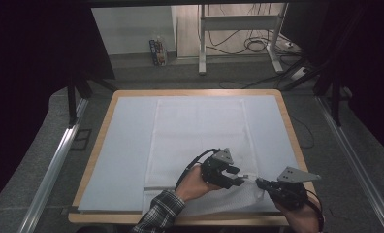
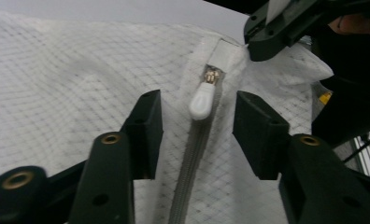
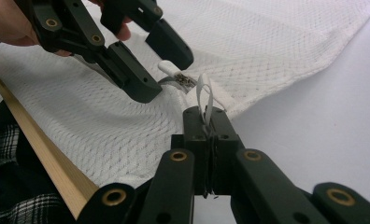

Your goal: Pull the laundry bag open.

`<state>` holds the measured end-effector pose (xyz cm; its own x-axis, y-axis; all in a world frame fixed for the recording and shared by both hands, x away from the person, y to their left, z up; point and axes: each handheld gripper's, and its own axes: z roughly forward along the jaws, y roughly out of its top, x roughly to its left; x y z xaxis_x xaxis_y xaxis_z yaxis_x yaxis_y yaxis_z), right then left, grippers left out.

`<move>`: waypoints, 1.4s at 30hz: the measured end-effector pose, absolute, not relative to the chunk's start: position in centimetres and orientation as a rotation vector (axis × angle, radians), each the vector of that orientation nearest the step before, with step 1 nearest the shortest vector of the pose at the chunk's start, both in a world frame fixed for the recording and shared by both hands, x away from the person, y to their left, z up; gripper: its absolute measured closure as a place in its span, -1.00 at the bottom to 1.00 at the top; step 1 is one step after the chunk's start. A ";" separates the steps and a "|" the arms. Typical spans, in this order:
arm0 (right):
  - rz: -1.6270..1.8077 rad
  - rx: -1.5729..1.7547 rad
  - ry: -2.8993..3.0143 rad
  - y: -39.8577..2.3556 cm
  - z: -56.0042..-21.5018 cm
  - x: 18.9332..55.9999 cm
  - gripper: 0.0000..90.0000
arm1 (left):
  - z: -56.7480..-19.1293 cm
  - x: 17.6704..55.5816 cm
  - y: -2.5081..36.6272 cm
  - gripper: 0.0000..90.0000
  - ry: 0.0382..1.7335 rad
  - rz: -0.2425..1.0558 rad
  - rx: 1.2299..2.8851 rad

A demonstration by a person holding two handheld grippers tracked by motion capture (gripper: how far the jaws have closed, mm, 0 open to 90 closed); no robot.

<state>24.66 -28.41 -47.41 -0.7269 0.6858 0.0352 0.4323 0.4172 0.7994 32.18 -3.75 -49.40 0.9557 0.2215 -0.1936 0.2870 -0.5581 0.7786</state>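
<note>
At the bench's near right, the right gripper (image 3: 206, 122) is pinching the mesh bag's (image 1: 200, 131) white tab (image 3: 204, 95); the left gripper (image 2: 198, 121), unclenched, is straddling the zipper pull (image 2: 202, 100).

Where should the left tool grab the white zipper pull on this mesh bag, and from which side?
Grip the zipper pull by its rounded white tab, one jaw on each flat side. Probably come in along the grey zipper, as the left tool is lined up now, open around the tab. The right tool pinches the white loop at the bag's end.
</note>
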 end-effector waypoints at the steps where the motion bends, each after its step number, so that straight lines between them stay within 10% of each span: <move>1: 1.207 0.968 2.380 -28.4 -47.4 24.7 0.94 | -49.4 32.2 -3.7 0.28 0.354 -0.107 2.183; 26: 1.077 0.901 2.419 -27.6 -47.8 24.5 0.93 | -49.1 32.6 -4.1 0.78 0.336 -0.272 2.254; 42: 1.031 0.864 2.424 -27.3 -47.8 24.4 0.93 | -49.0 33.0 -4.2 0.57 0.384 -0.314 2.273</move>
<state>24.38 -27.32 -47.76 -0.7450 0.6607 -0.0920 0.3922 0.5454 0.7408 32.96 -4.20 -48.96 0.9234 0.1736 -0.3422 0.3700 -0.6396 0.6738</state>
